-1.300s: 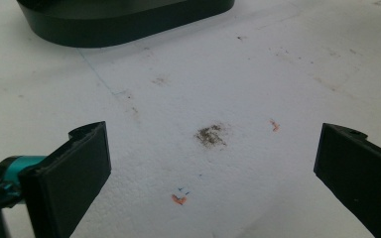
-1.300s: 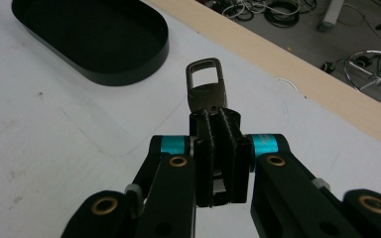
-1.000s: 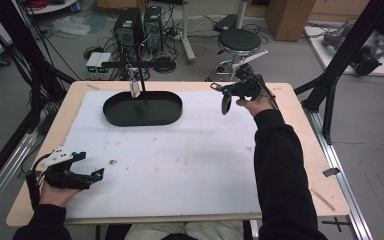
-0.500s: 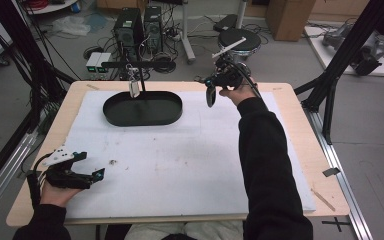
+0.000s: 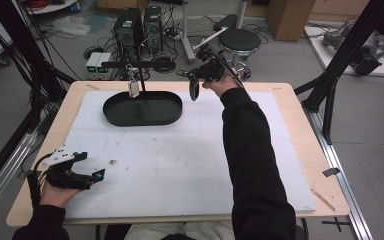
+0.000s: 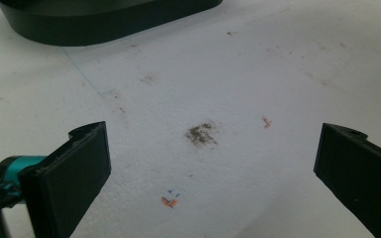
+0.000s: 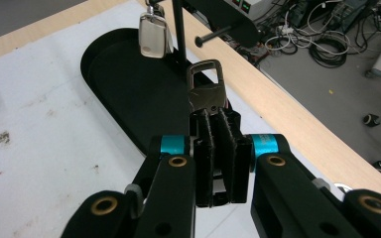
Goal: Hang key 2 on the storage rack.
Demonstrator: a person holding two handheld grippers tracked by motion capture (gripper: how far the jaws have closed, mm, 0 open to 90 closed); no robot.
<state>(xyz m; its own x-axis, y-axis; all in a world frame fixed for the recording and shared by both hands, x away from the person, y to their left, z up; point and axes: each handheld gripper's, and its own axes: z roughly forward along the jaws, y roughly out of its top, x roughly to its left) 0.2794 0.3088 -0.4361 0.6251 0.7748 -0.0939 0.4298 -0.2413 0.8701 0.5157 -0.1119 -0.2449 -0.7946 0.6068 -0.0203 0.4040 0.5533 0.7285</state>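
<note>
Key fob (image 7: pixel 206 89) is what I am carrying: my right gripper (image 7: pixel 213 148) has its jaws pressed shut on the fob's lower body, so the dark piece stands up out of the pads with its metal loop uppermost and its long axis running straight on from the jaws.

Taking things by size, the white mat (image 5: pixel 180 165) covers the table, and the black oval tray (image 5: pixel 142 107) sits at its far side. From the tray rises a thin black post (image 7: pixel 178 29) carrying a horizontal bar, and one silver fob (image 7: pixel 155 33) already hangs from that bar above the tray. I can see nothing lying in the tray itself.

My fob is just short of the post, at the tray's right end and slightly lower than the peg (image 7: pixel 213 33) that sticks out toward me. I judge the loop must rise and go forward to slip over it. My right hand is far nearer; my left gripper (image 5: pixel 87 172) rests well apart at the near-left corner, jaws wide and holding nothing.
</note>
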